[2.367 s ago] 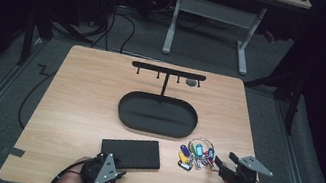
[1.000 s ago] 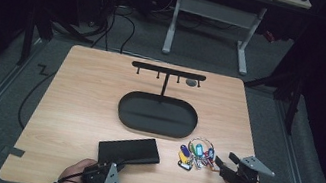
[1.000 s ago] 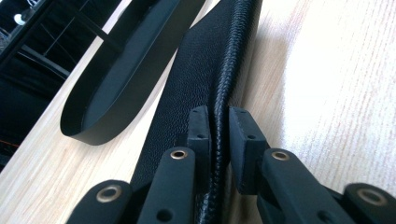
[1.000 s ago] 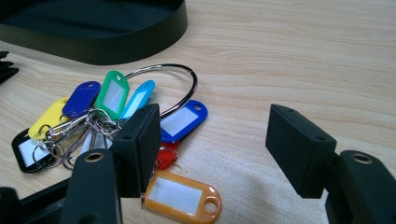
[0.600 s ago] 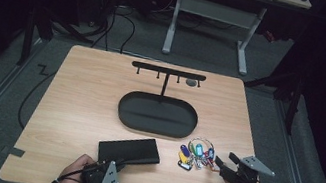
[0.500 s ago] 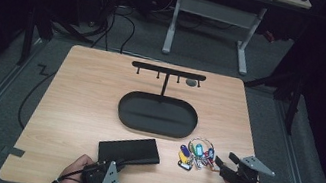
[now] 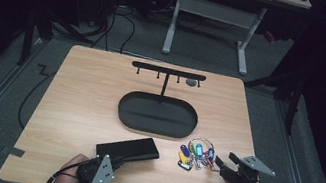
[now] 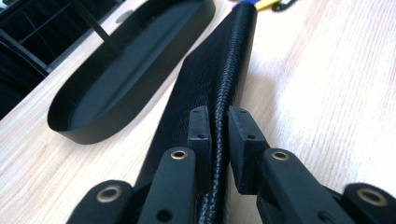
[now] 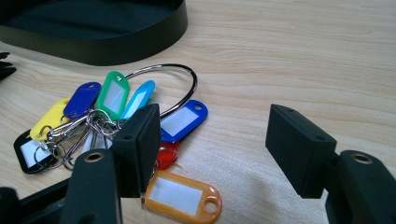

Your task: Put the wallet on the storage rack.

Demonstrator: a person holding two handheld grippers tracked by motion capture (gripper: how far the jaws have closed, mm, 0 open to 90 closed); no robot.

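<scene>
At the near edge of the pale wood-grain counter (image 7: pixel 77 107), we hold our left gripper (image 8: pixel 218 135) with its jaws clamped on the stitched edge of a flat black grained-leather wallet (image 7: pixel 128 149), the two pads pressed against either side of the seam in the left gripper view. The wallet lies on the counter and stretches away from the jaws toward the middle of the counter, its far end near the bunch of tags. To the right, at about the same depth, our right gripper (image 9: pixel 212 144) rests with its jaws standing wide apart and nothing between the pads; bare wood shows in the gap. Just ahead of that gripper's left-hand pad, as its own view gives it, lies a bunch of coloured plastic key tags on a thin metal ring (image 9: pixel 116 121): orange nearest, then red, blue, light blue, green, dark blue, yellow and black, fanned out on the counter. The orange tag sits close under that pad; we cannot tell whether they touch. Beyond the tags and the wallet sits a shallow black oval metal tray (image 7: pixel 154 128), empty, with a slim black T-shaped hook stand (image 7: pixel 168 70) rising from its far side. Past the counter, a grey-legged desk frame (image 7: pixel 212 14) stands on the dark floor.
</scene>
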